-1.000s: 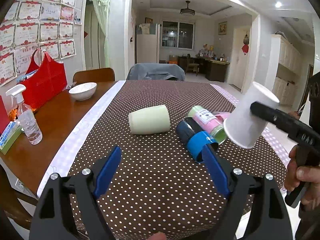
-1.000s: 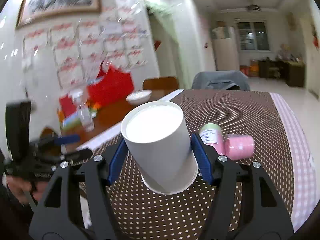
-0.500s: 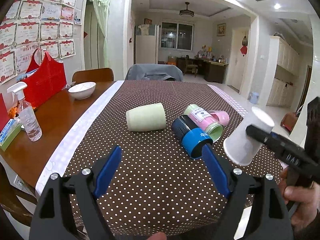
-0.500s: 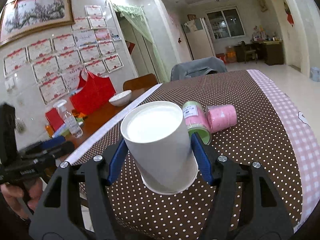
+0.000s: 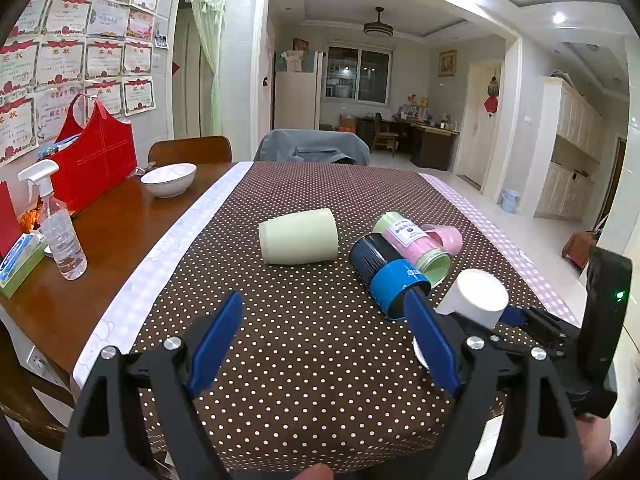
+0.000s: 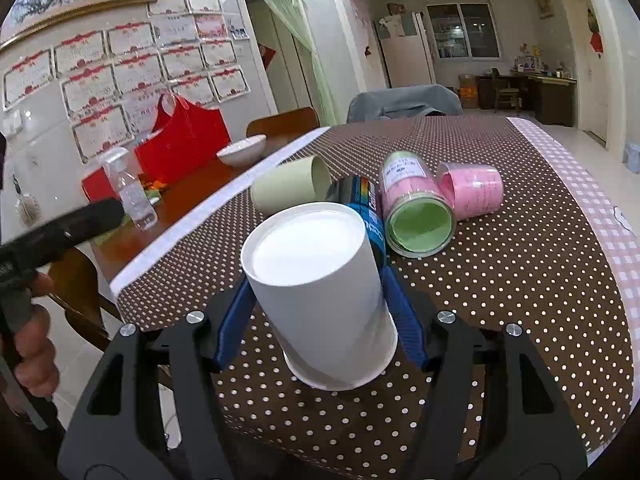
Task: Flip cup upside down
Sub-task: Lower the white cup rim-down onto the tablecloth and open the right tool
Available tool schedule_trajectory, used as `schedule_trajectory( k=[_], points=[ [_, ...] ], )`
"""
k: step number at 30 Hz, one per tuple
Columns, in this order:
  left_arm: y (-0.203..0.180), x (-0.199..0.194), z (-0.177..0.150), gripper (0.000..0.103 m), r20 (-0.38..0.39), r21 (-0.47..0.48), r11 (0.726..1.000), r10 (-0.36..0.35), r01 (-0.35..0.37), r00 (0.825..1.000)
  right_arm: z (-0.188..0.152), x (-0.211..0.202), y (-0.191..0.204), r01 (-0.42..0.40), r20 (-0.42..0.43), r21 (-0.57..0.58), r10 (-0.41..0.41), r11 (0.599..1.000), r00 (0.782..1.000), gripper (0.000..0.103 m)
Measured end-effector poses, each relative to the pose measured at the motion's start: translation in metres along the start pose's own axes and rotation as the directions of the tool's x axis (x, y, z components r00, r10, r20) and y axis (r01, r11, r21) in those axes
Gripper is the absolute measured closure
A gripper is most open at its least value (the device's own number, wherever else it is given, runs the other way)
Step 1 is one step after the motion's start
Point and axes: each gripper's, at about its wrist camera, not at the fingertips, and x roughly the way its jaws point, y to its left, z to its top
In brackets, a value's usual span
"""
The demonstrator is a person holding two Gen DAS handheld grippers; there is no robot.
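The right gripper [image 6: 318, 316] is clenched around the white cup [image 6: 320, 292], base up and mouth down, low over the bench [image 6: 520, 280], apparently so it can be set down inverted; the cup sits squarely between its blue pads [image 6: 402, 320]; the left gripper [image 5: 324, 344] hangs released, holding nothing, likely keeping clear.

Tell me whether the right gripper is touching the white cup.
Touching: the right wrist view shows the right gripper with both blue pads pressed against the white cup.
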Motion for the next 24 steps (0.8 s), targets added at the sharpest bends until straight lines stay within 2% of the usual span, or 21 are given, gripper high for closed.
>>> schedule_trajectory(
  k=[2, 3, 6, 10, 14, 24],
  points=[
    [0.000, 0.000, 0.000, 0.021, 0.000, 0.001, 1.000, 0.001, -0.001, 1.000, 0.000, -0.002, -0.001, 0.004, 0.007, 0.006, -0.004, 1.000, 1.000, 0.025],
    [0.000, 0.000, 0.000, 0.021, 0.000, 0.001, 1.000, 0.001, -0.001, 1.000, 0.001, -0.004, -0.001, 0.013, 0.021, 0.011, -0.013, 1.000, 1.000, 0.014],
    [0.000, -0.001, 0.001, 0.021, 0.003, 0.001, 1.000, 0.001, -0.001, 1.000, 0.004, -0.015, -0.001, 0.021, 0.070, 0.018, -0.022, 1.000, 0.997, 0.007],
    [-0.001, -0.005, 0.002, 0.021, 0.012, 0.008, 1.000, 0.001, -0.001, 1.000, 0.013, -0.033, -0.004, 0.038, 0.137, 0.051, -0.044, 0.998, 0.990, 0.006],
    [-0.005, -0.010, 0.003, 0.021, 0.025, 0.016, 1.000, 0.001, -0.001, 1.000, 0.022, -0.045, -0.003, 0.079, 0.161, 0.071, -0.090, 0.994, 0.983, 0.006],
    [-0.014, -0.034, 0.007, 0.021, 0.074, 0.039, 0.999, 0.002, -0.005, 0.997, 0.044, -0.075, 0.005, 0.145, 0.168, 0.147, -0.169, 0.979, 0.971, 0.006]
  ],
)
